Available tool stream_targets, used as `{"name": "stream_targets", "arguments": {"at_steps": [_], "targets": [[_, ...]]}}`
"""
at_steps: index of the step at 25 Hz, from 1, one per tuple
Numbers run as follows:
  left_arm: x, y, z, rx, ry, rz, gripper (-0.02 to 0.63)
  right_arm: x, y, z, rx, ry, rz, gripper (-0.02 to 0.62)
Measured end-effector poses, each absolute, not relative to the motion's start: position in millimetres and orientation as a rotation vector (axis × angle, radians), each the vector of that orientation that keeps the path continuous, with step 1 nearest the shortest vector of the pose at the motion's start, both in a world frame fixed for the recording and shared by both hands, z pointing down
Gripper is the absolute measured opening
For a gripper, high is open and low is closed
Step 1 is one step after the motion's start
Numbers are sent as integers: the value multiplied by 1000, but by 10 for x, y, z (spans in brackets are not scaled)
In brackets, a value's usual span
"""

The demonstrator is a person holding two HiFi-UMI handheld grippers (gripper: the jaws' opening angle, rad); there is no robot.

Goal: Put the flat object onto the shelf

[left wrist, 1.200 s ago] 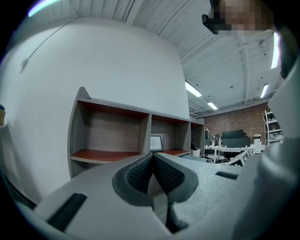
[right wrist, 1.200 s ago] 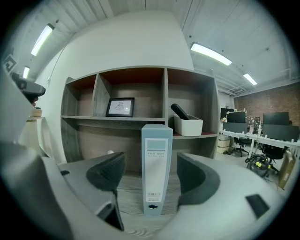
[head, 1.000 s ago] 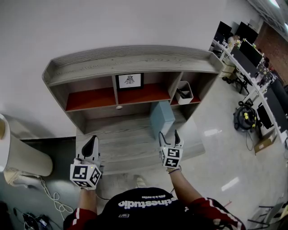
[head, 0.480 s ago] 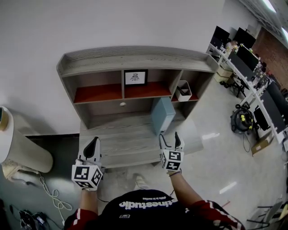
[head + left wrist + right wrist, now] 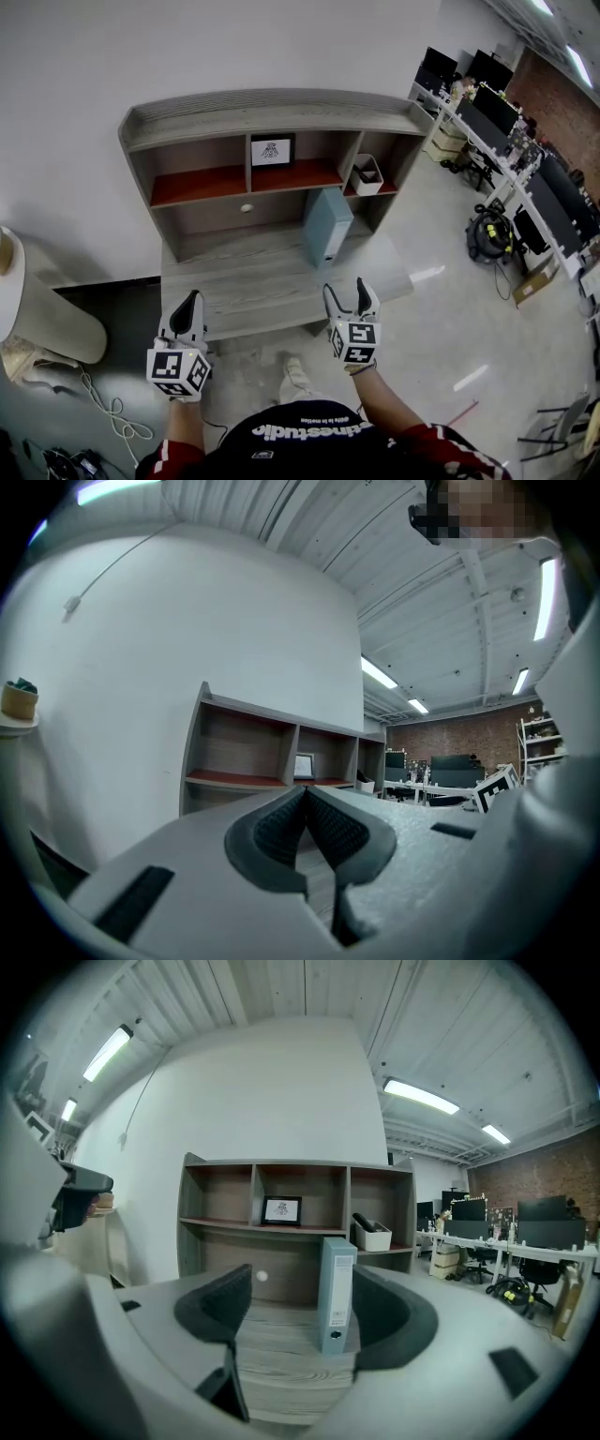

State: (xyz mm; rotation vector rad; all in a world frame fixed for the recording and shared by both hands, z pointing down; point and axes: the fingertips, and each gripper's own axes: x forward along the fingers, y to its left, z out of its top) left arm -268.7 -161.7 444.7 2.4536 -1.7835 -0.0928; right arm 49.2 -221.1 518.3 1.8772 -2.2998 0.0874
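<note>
A pale blue binder (image 5: 327,227) (image 5: 337,1295) stands upright on the grey wooden desk (image 5: 244,281), right of its middle. Behind it rises a grey shelf unit (image 5: 272,117) with red shelf boards. My right gripper (image 5: 349,301) (image 5: 300,1321) is open and empty, short of the desk's front edge, with the binder straight ahead between its jaws. At the desk's front left my left gripper (image 5: 186,310) (image 5: 305,822) is shut, its pads pressed together on nothing.
A framed picture (image 5: 272,150) stands in the shelf unit's middle compartment, a white bin (image 5: 367,174) in the right one. A round white table (image 5: 33,314) sits at the left. Office desks with monitors (image 5: 525,159) and a vacuum cleaner (image 5: 494,239) fill the right.
The head view has shifted, so the desk sits a little further away. Both grippers have stayed in front of the desk, the left shut, the right open.
</note>
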Motion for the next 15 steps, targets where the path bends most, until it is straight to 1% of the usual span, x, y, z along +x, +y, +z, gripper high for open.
{"name": "stream_targets", "arguments": {"at_steps": [7, 15], "targets": [[-2568, -1505, 4451, 2481, -1743, -105, 6, 469, -1902, 4970, 1853, -2331, 71, 325], [-2406, -1444, 4332, 2485, -1762, -127, 6, 479, -1822, 4737, 1780, -2404, 42, 322]]}}
